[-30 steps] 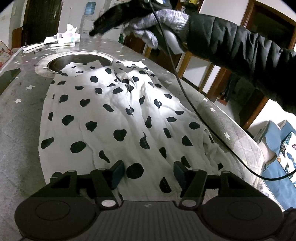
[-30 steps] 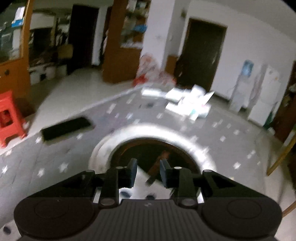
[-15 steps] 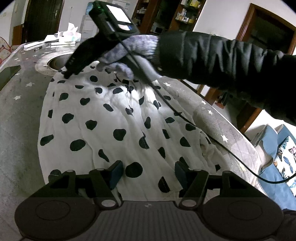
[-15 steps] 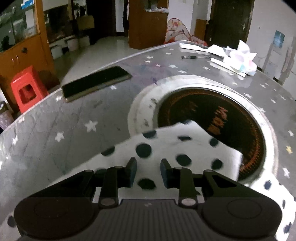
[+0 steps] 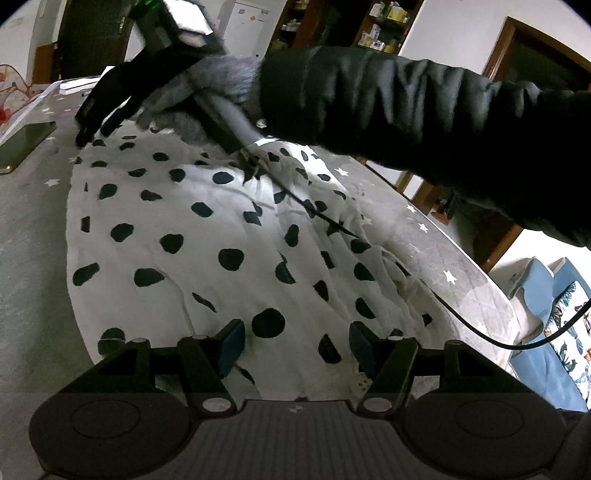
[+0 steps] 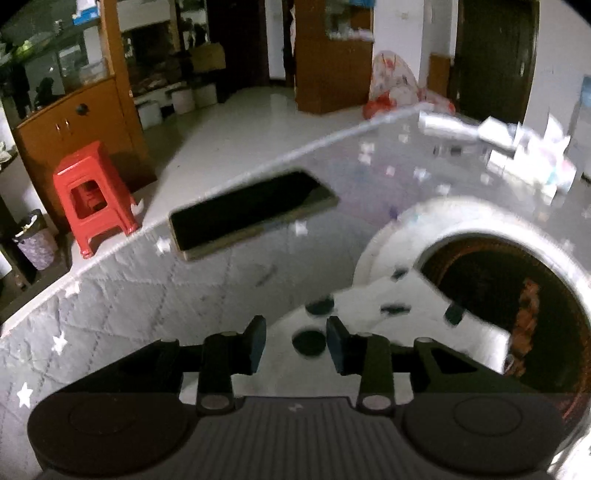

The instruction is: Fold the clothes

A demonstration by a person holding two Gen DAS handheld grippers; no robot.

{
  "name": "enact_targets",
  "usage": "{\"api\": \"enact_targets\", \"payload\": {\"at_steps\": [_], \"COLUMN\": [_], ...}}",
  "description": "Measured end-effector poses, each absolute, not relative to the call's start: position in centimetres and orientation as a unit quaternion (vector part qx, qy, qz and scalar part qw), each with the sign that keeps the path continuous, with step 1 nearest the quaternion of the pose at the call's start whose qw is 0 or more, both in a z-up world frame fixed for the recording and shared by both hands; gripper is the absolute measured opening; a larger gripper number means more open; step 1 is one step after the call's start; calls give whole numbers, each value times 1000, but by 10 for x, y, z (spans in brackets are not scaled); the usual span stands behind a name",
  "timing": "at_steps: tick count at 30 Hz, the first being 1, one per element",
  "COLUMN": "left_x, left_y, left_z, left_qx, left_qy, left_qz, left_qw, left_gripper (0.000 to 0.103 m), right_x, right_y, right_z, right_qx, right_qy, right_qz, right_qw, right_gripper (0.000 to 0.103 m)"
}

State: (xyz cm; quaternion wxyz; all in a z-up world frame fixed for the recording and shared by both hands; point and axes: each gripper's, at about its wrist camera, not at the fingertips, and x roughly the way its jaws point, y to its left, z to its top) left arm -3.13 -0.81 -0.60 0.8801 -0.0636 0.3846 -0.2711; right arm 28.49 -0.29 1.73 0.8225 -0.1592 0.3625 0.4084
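your white black-spotted garment (image 5: 221, 236) lies spread, unfolded, on the grey star-quilted table (image 5: 29, 229). left gripper (image 5: 295, 343) gapes wide at its near hem; right gripper (image 6: 295, 345) stands narrowly parted over the far corner, gripping nothing. all folds remain.

Home, living/dining rm: wood cabinets (image 6: 77, 122) w/ glass doors, red plastic stool (image 6: 94, 197), tiled floor (image 6: 236, 133), dark doors (image 6: 493, 55), fridge (image 5: 245, 22), quilted star cloth on table (image 6: 110, 295), phone (image 6: 251, 214).

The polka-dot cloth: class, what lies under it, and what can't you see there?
The polka-dot cloth lies on the grey star-print table cover. Its far corner overlaps the round recess in the table. Whatever lies beneath the cloth's middle is covered.
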Motion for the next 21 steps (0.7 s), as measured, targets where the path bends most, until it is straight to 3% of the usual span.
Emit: {"api": "enact_targets", "payload": {"at_steps": [10, 21], "left_x": [-35, -43], "left_y": [-12, -65], "left_z": [-1, 21], "left_qx": [-58, -21], "left_qy": [385, 359], "left_qz": [-262, -316], "left_qw": [883, 878], "left_gripper": [67, 65], "right_x": [287, 281], "right_y": [-117, -253], "right_z": [68, 48], "right_qx": [-156, -113], "right_qy": [352, 394], "right_qz": [310, 181], "right_qw": [869, 894], "right_gripper": [36, 36]}}
